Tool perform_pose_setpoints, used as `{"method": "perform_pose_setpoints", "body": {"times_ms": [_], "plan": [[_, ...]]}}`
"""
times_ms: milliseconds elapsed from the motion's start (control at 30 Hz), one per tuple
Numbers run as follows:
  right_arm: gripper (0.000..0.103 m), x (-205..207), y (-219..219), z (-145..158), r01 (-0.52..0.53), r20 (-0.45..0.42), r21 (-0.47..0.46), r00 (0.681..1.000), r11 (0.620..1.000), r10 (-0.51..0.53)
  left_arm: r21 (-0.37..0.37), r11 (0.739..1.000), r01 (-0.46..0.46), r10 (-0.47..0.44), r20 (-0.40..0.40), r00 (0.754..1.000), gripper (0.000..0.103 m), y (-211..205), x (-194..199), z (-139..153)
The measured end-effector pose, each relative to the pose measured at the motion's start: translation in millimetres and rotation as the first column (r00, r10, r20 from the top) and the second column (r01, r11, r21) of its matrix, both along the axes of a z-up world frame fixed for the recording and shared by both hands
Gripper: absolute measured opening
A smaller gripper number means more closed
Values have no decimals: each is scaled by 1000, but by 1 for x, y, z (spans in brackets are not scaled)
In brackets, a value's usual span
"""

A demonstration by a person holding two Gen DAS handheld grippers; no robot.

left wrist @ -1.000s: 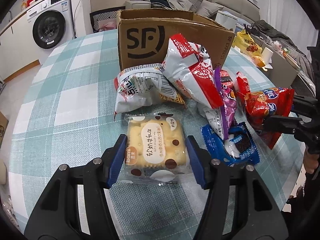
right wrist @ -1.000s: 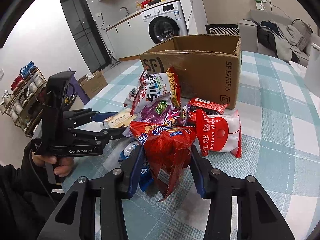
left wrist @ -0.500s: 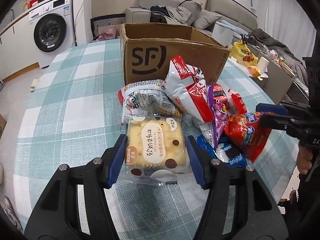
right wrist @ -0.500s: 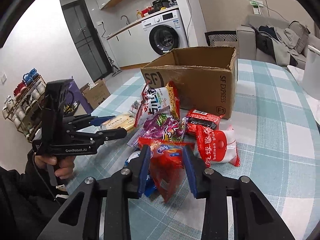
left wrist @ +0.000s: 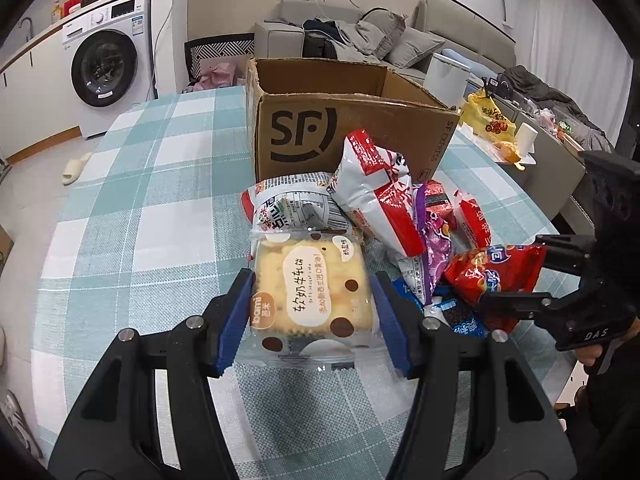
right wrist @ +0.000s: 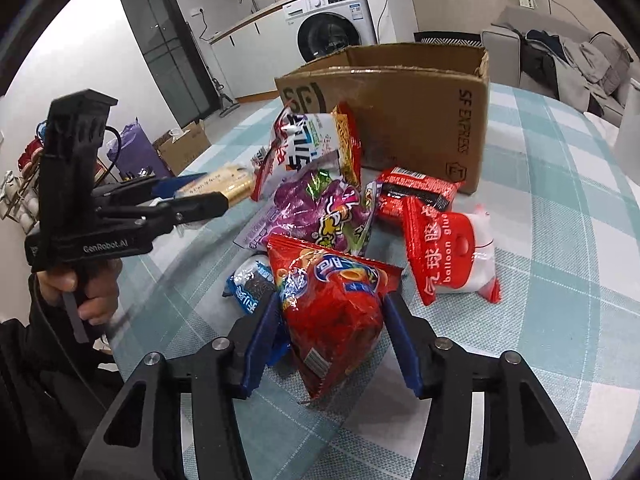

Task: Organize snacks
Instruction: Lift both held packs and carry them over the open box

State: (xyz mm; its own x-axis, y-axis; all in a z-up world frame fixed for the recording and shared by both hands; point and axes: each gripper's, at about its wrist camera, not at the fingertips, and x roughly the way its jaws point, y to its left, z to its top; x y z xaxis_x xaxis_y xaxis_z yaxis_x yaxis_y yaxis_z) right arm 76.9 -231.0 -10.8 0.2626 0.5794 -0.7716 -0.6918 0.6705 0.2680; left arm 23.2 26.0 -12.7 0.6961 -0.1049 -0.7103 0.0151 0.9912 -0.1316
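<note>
Both claws held a snack, near the open box

The left claw (left wrist: 312, 300) clamped the cake packet (left wrist: 310, 288); the right claw (right wrist: 332, 336), jaws just widened, bracketed the red chip bag (right wrist: 332, 308) above the worktop (right wrist: 560, 300), probably bound for the cardboard box (right wrist: 400, 100) beyond.

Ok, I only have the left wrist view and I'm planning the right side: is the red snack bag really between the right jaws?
Observer: Yes. The red snack bag sits between the right gripper's jaws, both touching it; they have just been opening.
Operator: And the red-and-white packet beside it?
Observer: That balloon glue packet, named on its label, lies on the tablecloth.
Operator: My cake packet, from the side?
Observer: The left gripper holds the cake packet, apparently clear of the tablecloth.
</note>
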Motion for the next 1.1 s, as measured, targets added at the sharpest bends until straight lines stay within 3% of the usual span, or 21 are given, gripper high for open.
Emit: {"method": "perform_pose_setpoints", "body": {"times_ms": [133,333,700,1100], "plan": [[56,1,0,-2,-2,-3,5,1000,1000,2,-3,1000,-2,2,5,1000,57,1,0,2],[44,-5,-2,5,-24,39,27,999,999,23,-5,1000,-7,7,16,1000,57,1,-2,6],[44,-12,-11,38,-22,95,115,995,993,11,-18,1000,-12,13,76,997,56,2,-12,24],[44,-2,-18,62,100,134,187,983,977,-127,-4,1000,-18,18,154,988,57,-4,-18,50]]}}
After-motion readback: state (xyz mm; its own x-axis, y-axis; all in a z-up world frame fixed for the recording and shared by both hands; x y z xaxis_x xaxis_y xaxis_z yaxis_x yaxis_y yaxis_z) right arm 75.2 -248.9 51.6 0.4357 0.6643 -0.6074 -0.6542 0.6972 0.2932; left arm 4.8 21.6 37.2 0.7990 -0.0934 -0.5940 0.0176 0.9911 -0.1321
